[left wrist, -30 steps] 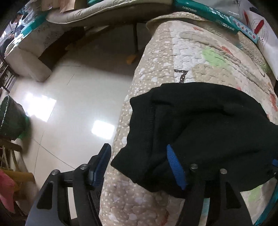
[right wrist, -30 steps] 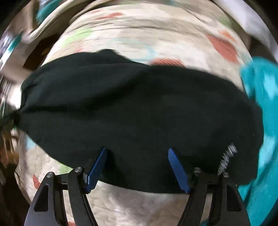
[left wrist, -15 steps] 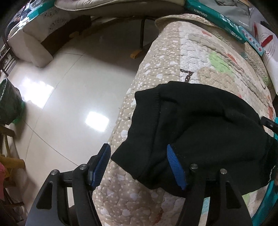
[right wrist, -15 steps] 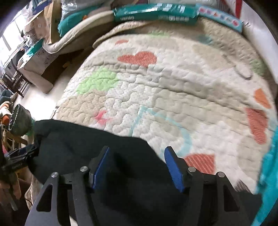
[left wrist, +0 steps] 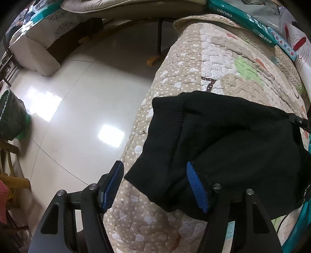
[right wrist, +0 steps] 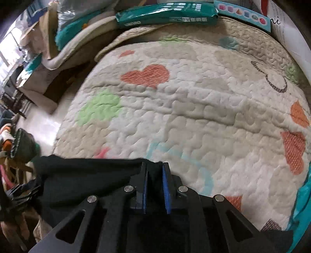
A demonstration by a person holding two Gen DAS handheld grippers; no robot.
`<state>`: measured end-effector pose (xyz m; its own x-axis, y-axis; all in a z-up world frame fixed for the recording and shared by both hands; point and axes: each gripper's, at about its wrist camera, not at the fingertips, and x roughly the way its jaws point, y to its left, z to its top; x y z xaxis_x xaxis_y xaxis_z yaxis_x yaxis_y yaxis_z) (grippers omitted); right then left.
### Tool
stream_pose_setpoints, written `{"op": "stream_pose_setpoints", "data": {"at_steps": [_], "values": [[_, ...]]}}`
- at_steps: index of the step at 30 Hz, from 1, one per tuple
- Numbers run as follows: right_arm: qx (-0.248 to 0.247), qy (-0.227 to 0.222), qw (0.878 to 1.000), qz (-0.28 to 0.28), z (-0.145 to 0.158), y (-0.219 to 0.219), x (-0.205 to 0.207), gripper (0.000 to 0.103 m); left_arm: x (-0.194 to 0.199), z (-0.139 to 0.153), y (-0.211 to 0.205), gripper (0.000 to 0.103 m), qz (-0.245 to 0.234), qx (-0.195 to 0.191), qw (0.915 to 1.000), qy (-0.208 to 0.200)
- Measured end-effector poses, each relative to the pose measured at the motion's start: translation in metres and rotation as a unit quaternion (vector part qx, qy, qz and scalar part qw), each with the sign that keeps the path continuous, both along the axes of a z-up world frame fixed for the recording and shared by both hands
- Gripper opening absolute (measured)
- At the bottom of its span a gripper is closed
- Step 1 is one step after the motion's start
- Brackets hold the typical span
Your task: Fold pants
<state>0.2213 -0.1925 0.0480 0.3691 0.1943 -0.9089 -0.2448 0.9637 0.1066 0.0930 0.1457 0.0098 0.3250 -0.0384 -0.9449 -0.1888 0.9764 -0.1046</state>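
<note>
Right gripper (right wrist: 154,171): jaws have just been closing and now pinch the upper edge of the black pants (right wrist: 87,179). Left gripper (left wrist: 154,176): jaws spread, right pad against the fabric (left wrist: 223,140), not clamping. The pants lie on the quilt (right wrist: 184,109) at its floor-side edge; their lower part is cut off. A green package (right wrist: 167,18) lies beyond.

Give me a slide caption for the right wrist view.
Right gripper pinches the edge of the black pants on the quilted bedspread.
</note>
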Motion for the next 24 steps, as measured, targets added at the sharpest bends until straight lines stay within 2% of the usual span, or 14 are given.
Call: {"op": "stream_pose_setpoints", "data": {"at_steps": [2, 5, 7, 9, 10, 11, 15, 17, 19, 21, 22, 23, 24], "values": [[-0.044, -0.005, 0.999, -0.015, -0.008, 0.005, 0.006, 0.014, 0.0, 0.0, 0.001, 0.069, 0.0, 0.004, 1.0, 0.0], [-0.06, -0.009, 0.997, -0.048, -0.006, -0.002, 0.012, 0.017, 0.0, -0.002, 0.005, 0.075, 0.008, -0.001, 1.0, 0.004], [-0.041, -0.024, 0.997, -0.055, 0.014, -0.016, 0.003, 0.02, 0.0, -0.003, 0.009, 0.076, 0.016, -0.017, 0.9997, 0.009], [-0.026, -0.042, 0.997, -0.067, 0.036, -0.032, -0.01, 0.035, 0.0, -0.003, 0.018, 0.076, 0.029, -0.046, 0.9984, 0.014], [-0.015, -0.052, 0.996, -0.077, 0.047, -0.041, -0.019, 0.049, -0.001, -0.002, 0.021, 0.076, 0.037, -0.061, 0.9974, 0.013], [-0.004, -0.058, 0.994, -0.089, 0.056, -0.058, -0.031, 0.057, -0.002, 0.0, 0.025, 0.076, 0.047, -0.075, 0.996, 0.009], [0.09, -0.04, 0.982, -0.16, 0.068, -0.126, -0.082, 0.057, -0.007, 0.016, 0.036, 0.075, 0.077, -0.091, 0.9925, -0.029], [0.151, -0.01, 0.968, -0.199, 0.054, -0.154, -0.108, 0.057, -0.01, 0.024, 0.038, 0.075, 0.082, -0.097, 0.9907, -0.049], [0.164, 0.018, 0.962, -0.218, 0.037, -0.159, -0.121, 0.057, -0.011, 0.026, 0.039, 0.075, 0.08, -0.093, 0.9907, -0.059], [0.114, 0.03, 0.967, -0.227, 0.023, -0.161, -0.128, 0.057, -0.014, 0.025, 0.04, 0.075, 0.081, -0.085, 0.9913, -0.059], [0.055, 0.03, 0.97, -0.236, 0.015, -0.164, -0.126, 0.051, -0.016, 0.024, 0.043, 0.075, 0.086, -0.083, 0.9912, -0.057], [0.022, 0.033, 0.967, -0.251, 0.012, -0.169, -0.126, 0.049, -0.017, 0.022, 0.049, 0.075, 0.092, -0.081, 0.991, -0.055], [0.01, 0.034, 0.963, -0.265, 0.009, -0.175, -0.127, 0.044, -0.017, 0.022, 0.052, 0.075, 0.099, -0.08, 0.9905, -0.054]]}}
